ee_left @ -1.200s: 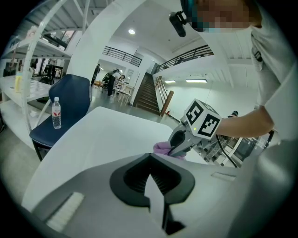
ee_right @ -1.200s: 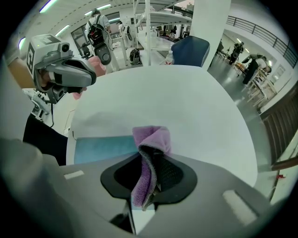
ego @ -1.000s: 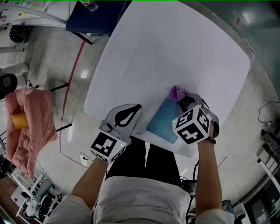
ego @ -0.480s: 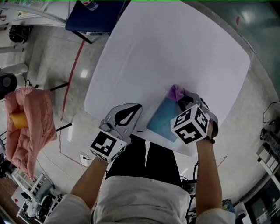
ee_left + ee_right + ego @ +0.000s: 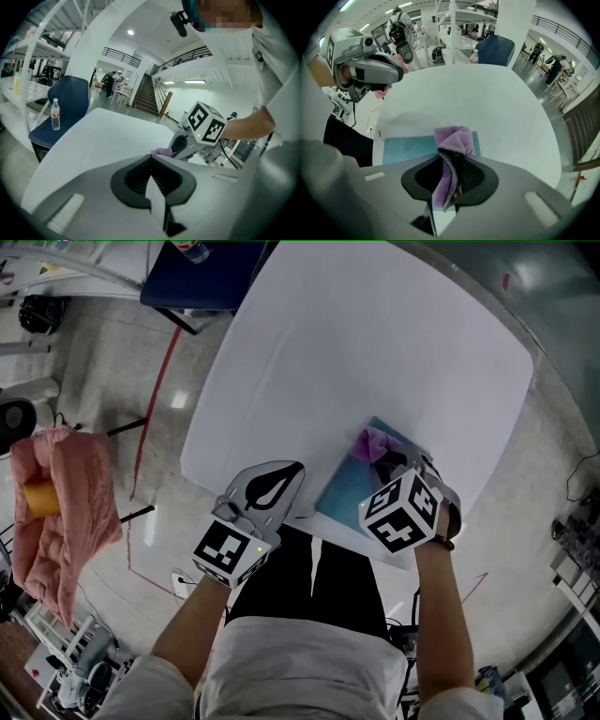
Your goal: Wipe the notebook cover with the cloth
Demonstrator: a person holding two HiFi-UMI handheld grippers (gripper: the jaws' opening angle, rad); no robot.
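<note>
A blue notebook (image 5: 349,491) lies flat near the front edge of the white table (image 5: 375,343), also visible in the right gripper view (image 5: 405,147). My right gripper (image 5: 392,463) is shut on a purple cloth (image 5: 373,442) and holds it down on the notebook's far part. In the right gripper view the cloth (image 5: 452,139) bunches between the jaws of the right gripper (image 5: 450,161). My left gripper (image 5: 279,482) hovers at the table's front edge, left of the notebook, shut with nothing in it (image 5: 151,157). From the left gripper view, the cloth (image 5: 163,152) peeks out beside the right gripper (image 5: 187,143).
A blue chair (image 5: 202,277) with a water bottle (image 5: 55,114) on it stands beyond the table's far left corner. A pink garment (image 5: 66,512) hangs at the left over the floor. The table's front edge runs just under both grippers.
My right gripper has slid the cloth slightly left and toward me across the notebook, uncovering the notebook's far right corner. The left gripper has stayed still.
</note>
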